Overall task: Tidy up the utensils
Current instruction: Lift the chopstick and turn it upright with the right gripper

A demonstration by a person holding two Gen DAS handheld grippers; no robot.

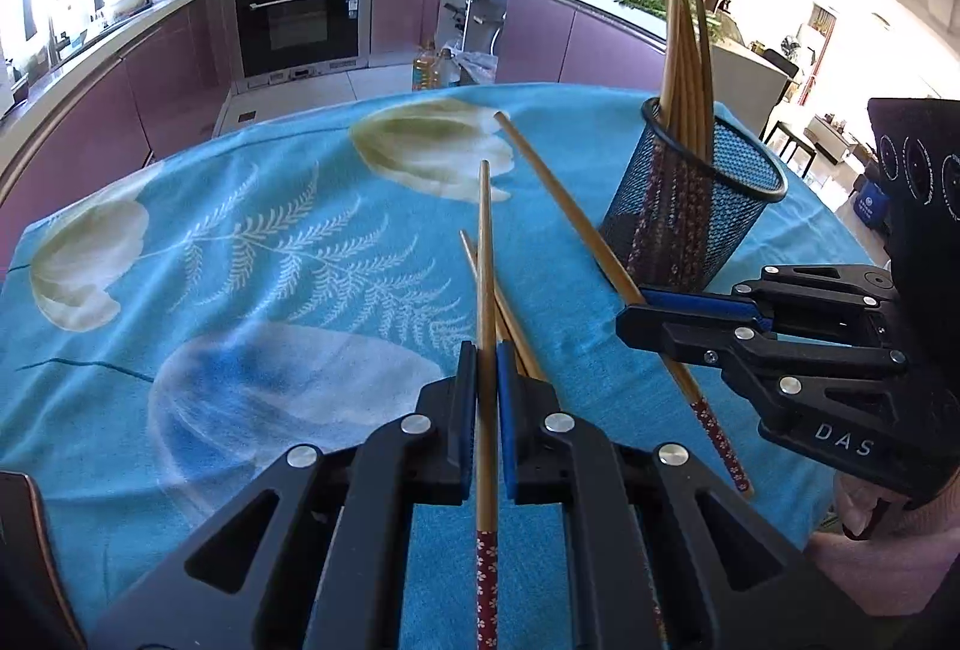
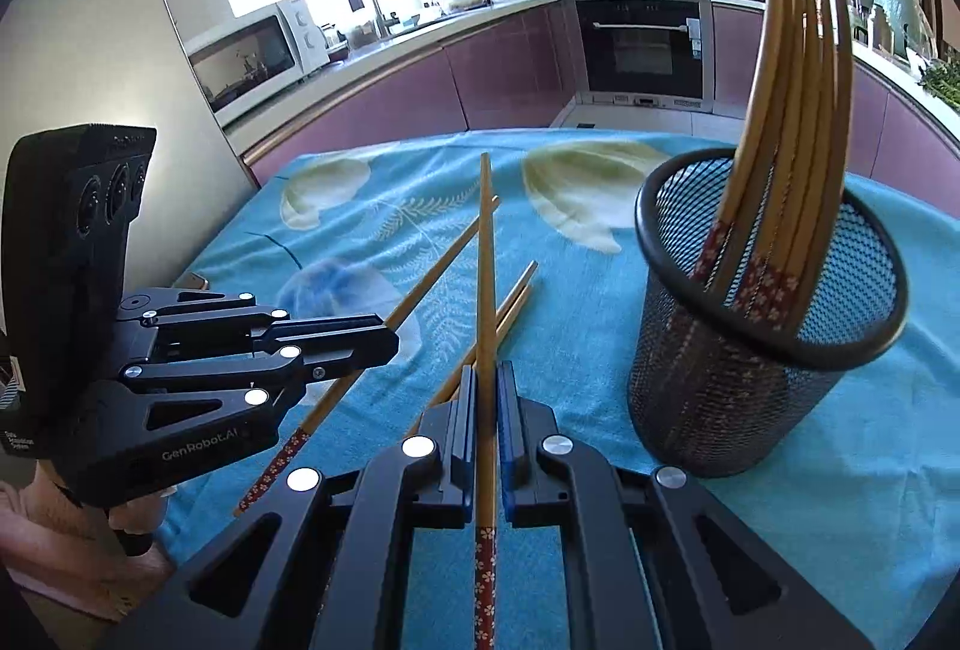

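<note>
My left gripper (image 1: 487, 356) is shut on a bamboo chopstick (image 1: 486, 254) with a red flowered end, held above the cloth. My right gripper (image 2: 486, 374) is shut on another such chopstick (image 2: 485, 254). Each gripper shows in the other's view: the right gripper (image 1: 630, 317) with its chopstick (image 1: 558, 194), the left gripper (image 2: 393, 344) with its chopstick (image 2: 432, 278). Two more chopsticks (image 2: 510, 305) lie crossed on the cloth, also seen under my left gripper (image 1: 510, 332). A black mesh holder (image 2: 750, 350) at the right holds several chopsticks (image 2: 792, 110) upright; it also shows in the left wrist view (image 1: 684, 212).
A blue cloth with tulip and fern print (image 1: 240, 260) covers the round table. Kitchen counters, an oven (image 1: 300, 20) and a microwave (image 2: 252, 56) stand beyond it. A yellow oil bottle (image 1: 429, 68) stands on the floor past the table's far edge.
</note>
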